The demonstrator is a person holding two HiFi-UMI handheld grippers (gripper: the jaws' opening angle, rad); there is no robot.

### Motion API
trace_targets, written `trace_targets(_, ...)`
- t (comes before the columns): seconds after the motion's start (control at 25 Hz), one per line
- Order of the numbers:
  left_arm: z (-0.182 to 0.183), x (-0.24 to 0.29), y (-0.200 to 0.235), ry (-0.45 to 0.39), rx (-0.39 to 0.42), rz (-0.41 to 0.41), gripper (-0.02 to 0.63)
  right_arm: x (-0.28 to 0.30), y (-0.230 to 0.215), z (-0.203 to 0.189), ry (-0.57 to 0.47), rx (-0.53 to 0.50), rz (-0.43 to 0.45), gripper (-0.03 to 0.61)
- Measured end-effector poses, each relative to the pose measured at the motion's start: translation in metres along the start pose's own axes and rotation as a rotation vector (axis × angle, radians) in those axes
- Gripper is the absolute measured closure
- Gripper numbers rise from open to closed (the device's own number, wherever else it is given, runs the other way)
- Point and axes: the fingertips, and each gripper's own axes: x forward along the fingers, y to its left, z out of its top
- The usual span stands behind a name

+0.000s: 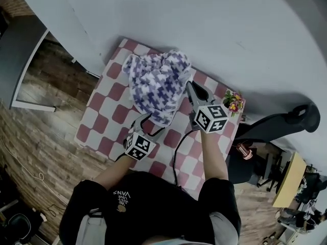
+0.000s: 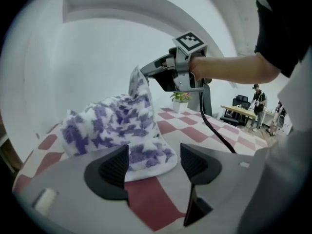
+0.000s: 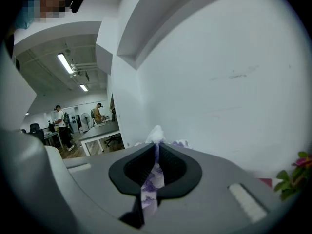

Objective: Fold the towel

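A white towel with a purple pattern (image 1: 156, 83) lies bunched on the red-and-white checked table (image 1: 102, 119). My right gripper (image 1: 190, 84) is shut on a corner of the towel (image 3: 155, 172) and holds it raised above the table, as the left gripper view shows with the towel (image 2: 117, 126) hanging from it. My left gripper (image 1: 145, 122) stands open just short of the towel's near edge. Its jaws are wide apart over the near hem (image 2: 151, 167), and the pads do not press on the cloth.
A small potted plant (image 1: 234, 102) stands at the table's far right corner. A white wall runs behind the table. A black chair (image 1: 276, 121) is to the right. Wooden floor lies to the left.
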Motion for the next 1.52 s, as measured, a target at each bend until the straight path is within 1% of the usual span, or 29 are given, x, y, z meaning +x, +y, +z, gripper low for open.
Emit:
trace_targets(0.16, -0.004, 0.025, -0.019, 0.060, 0.064, -0.057, 0.304, -0.025, -0.028, -0.011, -0.015, 0.061, -0.043, 0.549)
trace_targets(0.28, -0.017, 0.040, -0.022, 0.151, 0.116, -0.055, 0.305, -0.042, -0.044, -0.020, -0.032, 0.118, -0.062, 0.549)
trace_targets(0.36, -0.027, 0.044, -0.021, 0.206, 0.122, -0.058, 0.310, -0.052, -0.052, -0.025, -0.043, 0.143, -0.069, 0.549)
trace_targets(0.4, -0.029, 0.044, -0.022, 0.218, 0.122, -0.062, 0.315, -0.057, -0.055, -0.027, -0.049, 0.154, -0.072, 0.550)
trace_targets(0.44, -0.030, 0.044, -0.023, 0.224, 0.122, -0.067, 0.333, -0.061, -0.058, -0.029, -0.055, 0.168, -0.075, 0.549)
trace_targets(0.56, -0.030, 0.043, -0.023, 0.239, 0.121, -0.068, 0.447, -0.074, -0.065, -0.037, -0.076, 0.225, -0.083, 0.549)
trace_targets(0.6, -0.031, 0.042, -0.021, 0.244, 0.117, -0.061, 0.514, -0.078, -0.066, -0.040, -0.082, 0.246, -0.085, 0.550)
trace_targets(0.64, -0.032, 0.040, -0.020, 0.248, 0.112, -0.057, 0.545, -0.081, -0.067, -0.044, -0.086, 0.264, -0.088, 0.550)
trace_targets(0.72, -0.033, 0.032, -0.019, 0.252, 0.098, -0.062, 0.555, -0.089, -0.065, -0.050, -0.092, 0.291, -0.097, 0.550)
trace_targets(0.8, -0.030, 0.017, -0.019, 0.234, 0.088, -0.072, 0.558, -0.099, -0.060, -0.056, -0.094, 0.302, -0.112, 0.551)
trace_targets(0.88, -0.025, -0.005, -0.018, 0.198, 0.082, -0.070, 0.558, -0.112, -0.050, -0.058, -0.101, 0.303, -0.128, 0.551)
trace_targets(1.08, 0.002, -0.082, -0.013, 0.068, 0.092, -0.038, 0.558, -0.154, -0.015, -0.055, -0.150, 0.288, -0.190, 0.551)
trace_targets(1.2, 0.014, -0.132, -0.012, -0.005, 0.121, -0.021, 0.558, -0.185, 0.019, -0.055, -0.188, 0.288, -0.226, 0.551)
trace_targets(1.32, 0.018, -0.175, -0.015, -0.062, 0.161, -0.017, 0.558, -0.216, 0.057, -0.061, -0.216, 0.288, -0.254, 0.551)
trace_targets(1.52, 0.004, -0.227, -0.025, -0.101, 0.215, -0.028, 0.558, -0.257, 0.120, -0.081, -0.275, 0.330, -0.290, 0.551)
